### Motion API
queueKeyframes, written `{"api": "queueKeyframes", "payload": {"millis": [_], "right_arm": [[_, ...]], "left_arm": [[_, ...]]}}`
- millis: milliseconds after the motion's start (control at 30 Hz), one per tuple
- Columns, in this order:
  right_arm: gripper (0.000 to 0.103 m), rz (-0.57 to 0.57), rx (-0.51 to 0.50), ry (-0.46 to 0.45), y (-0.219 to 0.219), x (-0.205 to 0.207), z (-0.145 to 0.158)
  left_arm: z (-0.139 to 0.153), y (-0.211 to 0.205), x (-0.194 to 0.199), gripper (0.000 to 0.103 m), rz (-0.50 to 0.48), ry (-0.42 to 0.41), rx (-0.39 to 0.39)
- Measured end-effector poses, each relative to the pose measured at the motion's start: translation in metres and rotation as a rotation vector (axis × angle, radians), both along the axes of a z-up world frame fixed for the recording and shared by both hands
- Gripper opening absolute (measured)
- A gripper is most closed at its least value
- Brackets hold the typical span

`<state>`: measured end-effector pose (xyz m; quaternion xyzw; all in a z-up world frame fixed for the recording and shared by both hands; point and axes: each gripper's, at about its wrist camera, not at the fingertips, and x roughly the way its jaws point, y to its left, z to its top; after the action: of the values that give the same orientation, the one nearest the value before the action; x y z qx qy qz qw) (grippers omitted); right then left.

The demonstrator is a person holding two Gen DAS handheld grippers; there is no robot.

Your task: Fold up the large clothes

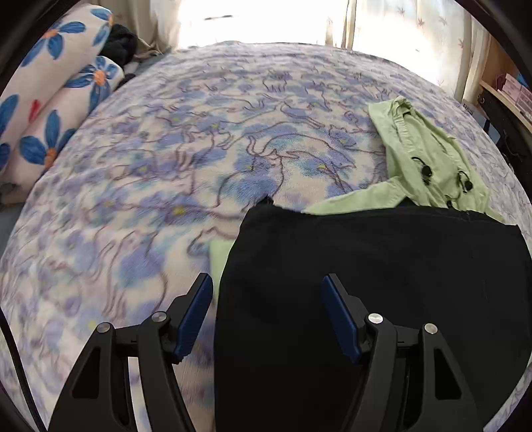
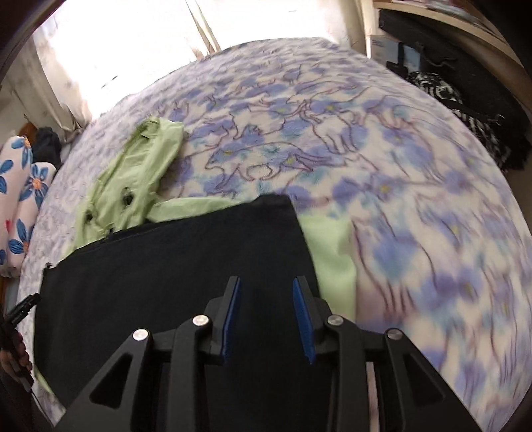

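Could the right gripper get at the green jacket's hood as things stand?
Probably yes. The right gripper is open over the black garment with nothing held, and the hood lies uncovered on the blanket beyond the black cloth's far edge. Only the jacket's lower part is covered.

Bed with blue-flowered blanket (image 1: 199,159). Two flower-print pillows (image 1: 50,109) at its left edge. Curtained window (image 1: 266,20) behind; wooden shelf (image 2: 465,30) on right.
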<state>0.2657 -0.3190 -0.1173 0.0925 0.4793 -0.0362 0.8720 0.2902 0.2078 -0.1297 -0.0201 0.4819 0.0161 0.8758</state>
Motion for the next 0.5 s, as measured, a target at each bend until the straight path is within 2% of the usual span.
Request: {"api": "queueKeyframes", "payload": {"millis": [133,367,500], "right_arm": [[0.032,0.033,0.023,0.028,-0.006,0.035,-0.015],[0.032,0.077,-0.025,0.045,-0.003,0.06,-0.031],[0.031,0.123,-0.089,0.017,0.004,0.06,-0.028]], "left_arm": [[-0.017,0.005,0.028,0.067,-0.028,0.051,-0.026],[-0.025,0.008,0.054,0.066,-0.04,0.053,-0.08],[-0.025,0.003,0.057,0.053,-0.041,0.031,-0.044]]}}
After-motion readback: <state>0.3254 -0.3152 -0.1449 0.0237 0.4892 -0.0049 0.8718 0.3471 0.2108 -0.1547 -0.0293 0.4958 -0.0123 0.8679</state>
